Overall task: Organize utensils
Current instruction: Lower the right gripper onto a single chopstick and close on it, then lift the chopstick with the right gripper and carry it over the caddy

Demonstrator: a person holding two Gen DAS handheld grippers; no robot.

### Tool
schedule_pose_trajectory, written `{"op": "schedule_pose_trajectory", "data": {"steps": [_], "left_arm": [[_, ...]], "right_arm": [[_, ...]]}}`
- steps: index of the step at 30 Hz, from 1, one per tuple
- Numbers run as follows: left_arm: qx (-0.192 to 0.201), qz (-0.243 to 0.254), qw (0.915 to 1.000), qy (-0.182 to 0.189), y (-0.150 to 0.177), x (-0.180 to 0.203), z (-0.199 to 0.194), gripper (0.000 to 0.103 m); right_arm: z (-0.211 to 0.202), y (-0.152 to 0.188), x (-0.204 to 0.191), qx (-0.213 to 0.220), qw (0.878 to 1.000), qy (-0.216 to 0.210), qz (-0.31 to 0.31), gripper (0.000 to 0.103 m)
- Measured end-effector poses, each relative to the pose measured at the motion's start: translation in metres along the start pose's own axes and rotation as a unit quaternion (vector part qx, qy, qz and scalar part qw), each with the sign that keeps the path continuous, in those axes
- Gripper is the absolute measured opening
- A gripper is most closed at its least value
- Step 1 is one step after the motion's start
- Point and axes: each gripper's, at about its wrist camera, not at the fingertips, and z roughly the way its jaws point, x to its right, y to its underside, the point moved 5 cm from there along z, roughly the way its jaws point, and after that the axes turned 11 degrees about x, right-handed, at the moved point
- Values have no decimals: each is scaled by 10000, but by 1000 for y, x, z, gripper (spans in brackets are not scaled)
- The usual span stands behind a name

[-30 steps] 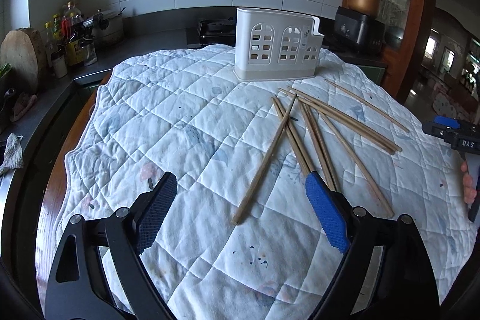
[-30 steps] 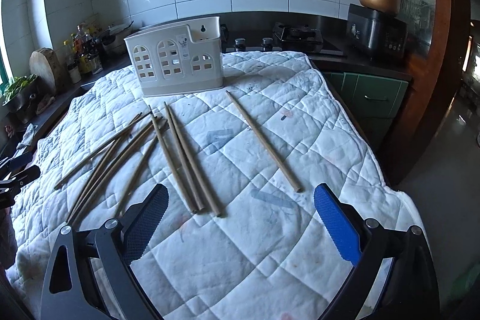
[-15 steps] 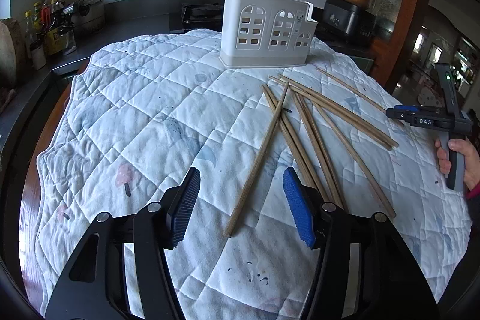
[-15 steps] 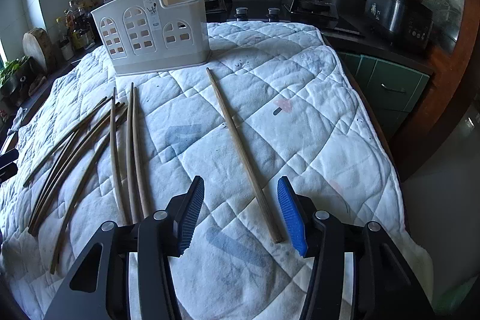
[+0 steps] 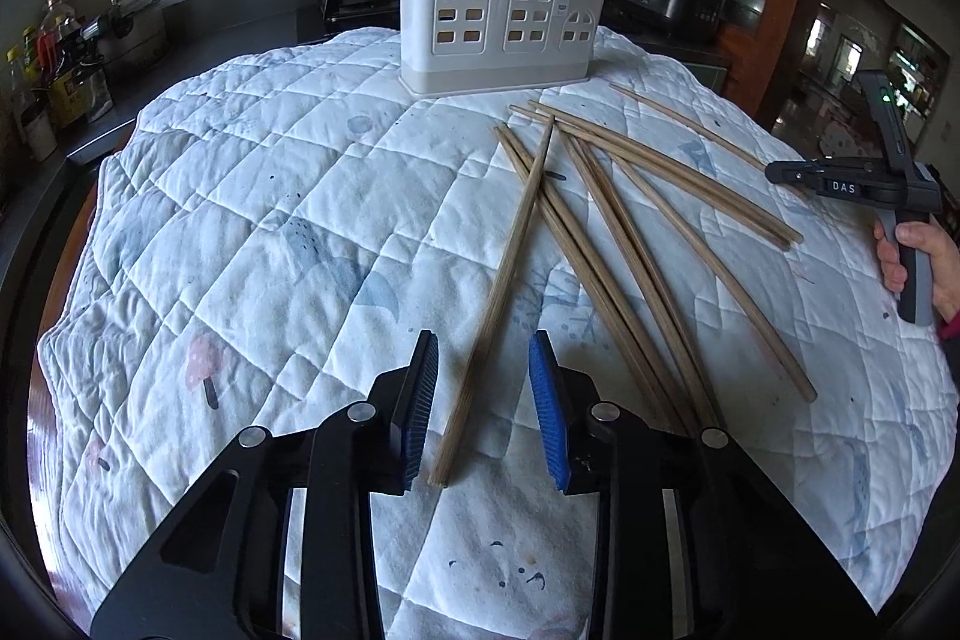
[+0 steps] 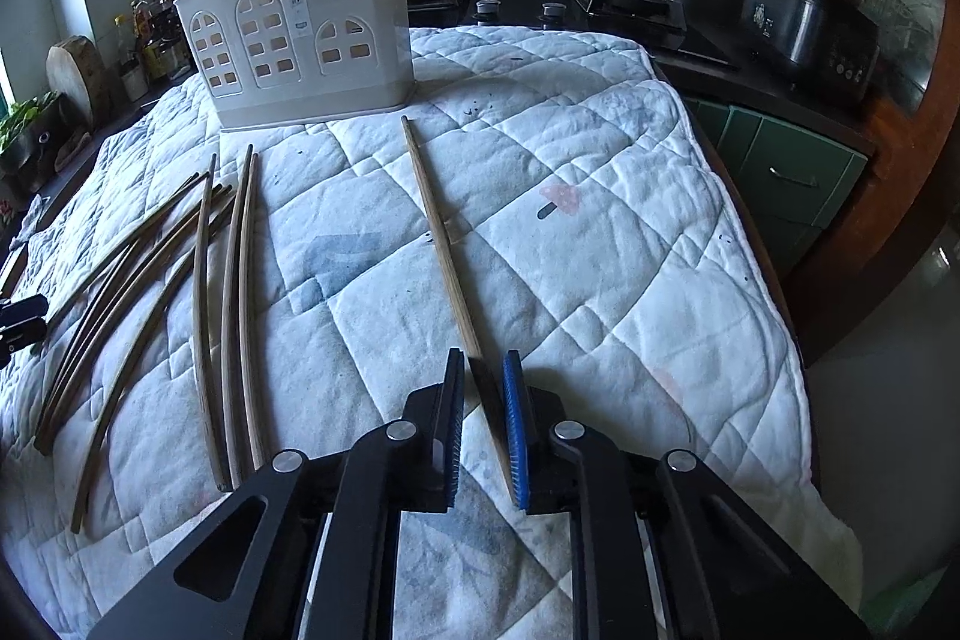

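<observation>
Several wooden chopsticks (image 5: 624, 220) lie scattered on a white quilted cloth (image 5: 270, 220). A white plastic utensil holder (image 5: 498, 28) stands at the far side; it also shows in the right wrist view (image 6: 300, 40). My left gripper (image 5: 483, 358) is open, its pads on either side of the near end of one chopstick (image 5: 510, 268). My right gripper (image 6: 483, 370) is nearly closed around the near end of a lone chopstick (image 6: 438, 232), with narrow gaps beside it. The right gripper also shows in the left wrist view (image 5: 852, 184).
The quilt covers a table whose right edge (image 6: 774, 316) drops to the floor. A dark counter behind holds a stove (image 6: 630, 10), a black cooker (image 6: 804, 34), bottles (image 5: 54, 58) and a wooden block (image 6: 78, 76). More chopsticks (image 6: 180, 280) lie left of the right gripper.
Both grippers moved forward and down over a chopstick end. Both jaws narrowed from wide open; the right ones closed further, almost onto the lone chopstick.
</observation>
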Motion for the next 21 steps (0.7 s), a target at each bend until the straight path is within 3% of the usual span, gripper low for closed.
{"op": "schedule_pose_trajectory", "data": {"steps": [3, 13, 18, 21], "left_arm": [[-102, 38, 9999, 69, 2, -1, 3, 20], [-260, 296, 9991, -134, 9, 2, 8, 15], [-195, 403, 9983, -372, 6, 5, 5, 6], [-66, 384, 9988, -296, -1, 8, -5, 6]], "right_arm": [[0, 0, 0, -2, 10000, -2, -35, 11], [2, 1, -5, 14, 9995, 135, -275, 11], [-8, -1, -13, 155, 9991, 163, -364, 9], [-21, -5, -19, 306, 9987, 173, -369, 8]]}}
